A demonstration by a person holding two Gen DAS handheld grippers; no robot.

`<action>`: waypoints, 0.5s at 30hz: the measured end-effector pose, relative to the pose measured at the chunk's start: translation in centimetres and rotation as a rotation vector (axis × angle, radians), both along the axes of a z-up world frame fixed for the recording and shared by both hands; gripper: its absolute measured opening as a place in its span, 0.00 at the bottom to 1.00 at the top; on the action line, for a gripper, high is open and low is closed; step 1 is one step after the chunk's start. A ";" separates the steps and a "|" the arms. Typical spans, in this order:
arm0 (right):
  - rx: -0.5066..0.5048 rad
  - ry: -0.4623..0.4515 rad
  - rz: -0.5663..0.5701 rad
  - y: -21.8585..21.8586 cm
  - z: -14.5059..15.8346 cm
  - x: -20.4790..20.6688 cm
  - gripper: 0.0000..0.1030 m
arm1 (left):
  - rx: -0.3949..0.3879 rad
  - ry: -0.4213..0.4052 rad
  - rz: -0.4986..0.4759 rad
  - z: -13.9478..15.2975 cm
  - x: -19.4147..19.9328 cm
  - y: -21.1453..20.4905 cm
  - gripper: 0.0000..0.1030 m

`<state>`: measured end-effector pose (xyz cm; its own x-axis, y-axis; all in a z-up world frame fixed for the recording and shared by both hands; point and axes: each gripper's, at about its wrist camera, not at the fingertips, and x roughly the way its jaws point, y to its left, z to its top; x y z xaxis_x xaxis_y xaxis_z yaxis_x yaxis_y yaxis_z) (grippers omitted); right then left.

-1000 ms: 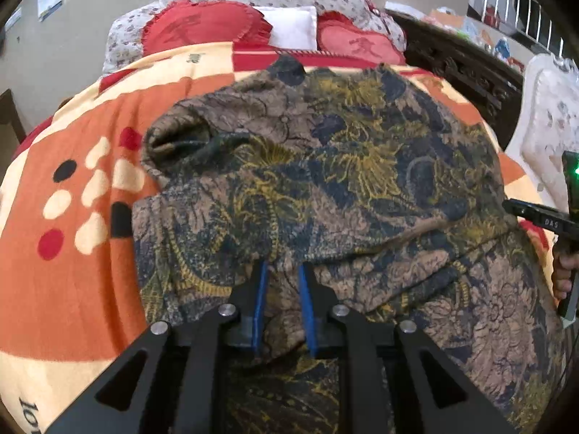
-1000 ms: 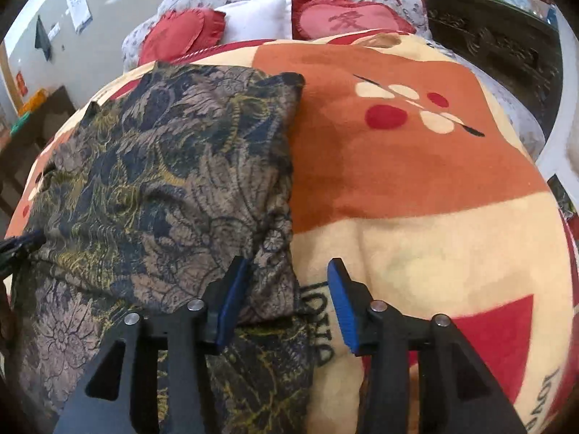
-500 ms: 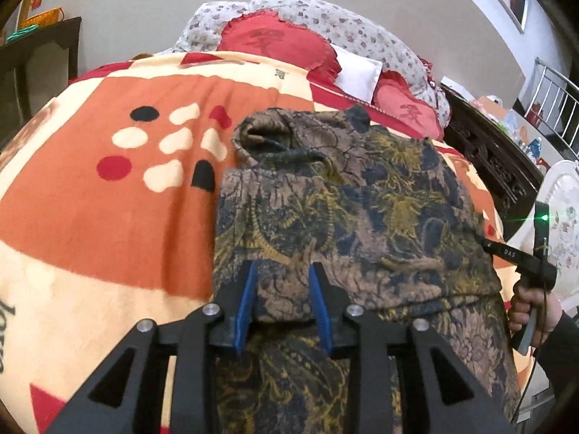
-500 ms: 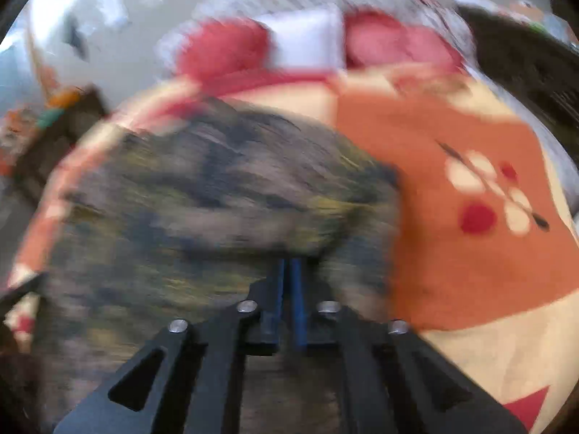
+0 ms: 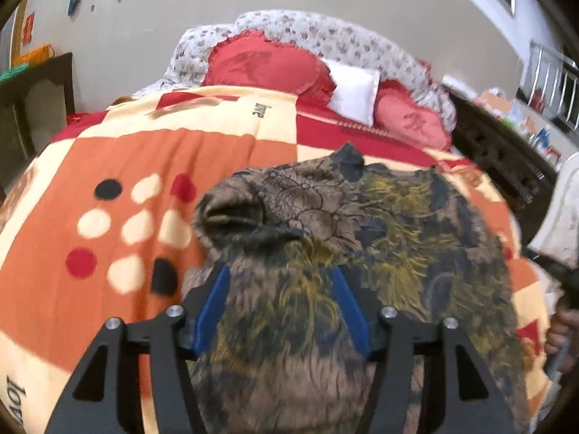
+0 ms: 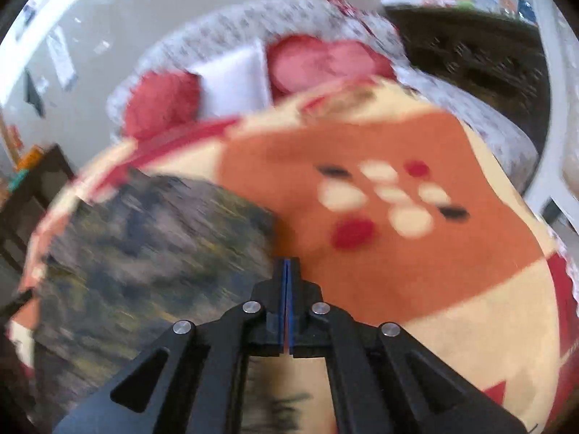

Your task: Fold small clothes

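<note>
A dark floral garment in brown, navy and yellow [image 5: 380, 238] lies folded on the orange and cream blanket [image 5: 108, 166]. My left gripper [image 5: 280, 275] is open, its blue pads over the garment's near part, with cloth between and below them. In the blurred right wrist view the garment [image 6: 152, 238] lies at the left. My right gripper [image 6: 286, 266] is shut at the garment's right edge; I cannot tell whether cloth is pinched between the pads.
Red cushions [image 5: 264, 65] and a white pillow [image 5: 353, 90] lie at the bed's head. Dark wooden furniture [image 5: 506, 159] stands at the right, a dark cabinet [image 5: 32, 108] at the left. The blanket [image 6: 416, 253] is bare right of the garment.
My left gripper has opened wide and lifted back over the garment. My right gripper closed half a second ago, stays shut, and has swung right with fast motion.
</note>
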<state>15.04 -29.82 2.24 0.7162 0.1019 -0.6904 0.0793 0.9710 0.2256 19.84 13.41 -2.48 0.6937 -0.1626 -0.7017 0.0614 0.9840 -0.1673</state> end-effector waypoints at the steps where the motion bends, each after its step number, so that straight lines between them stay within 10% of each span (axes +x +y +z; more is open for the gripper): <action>1: 0.008 0.002 0.019 0.4 0.1 0.3 0.01 | -0.001 0.020 0.003 -0.4 0.6 -0.2 0.62; 7: -0.079 0.190 -0.037 3.7 -5.5 4.1 0.01 | 0.074 0.079 0.022 -4.0 1.8 0.4 0.61; 15: -0.171 0.202 -0.066 3.5 -7.8 6.4 0.00 | 0.035 0.070 0.043 -4.4 1.9 1.3 0.58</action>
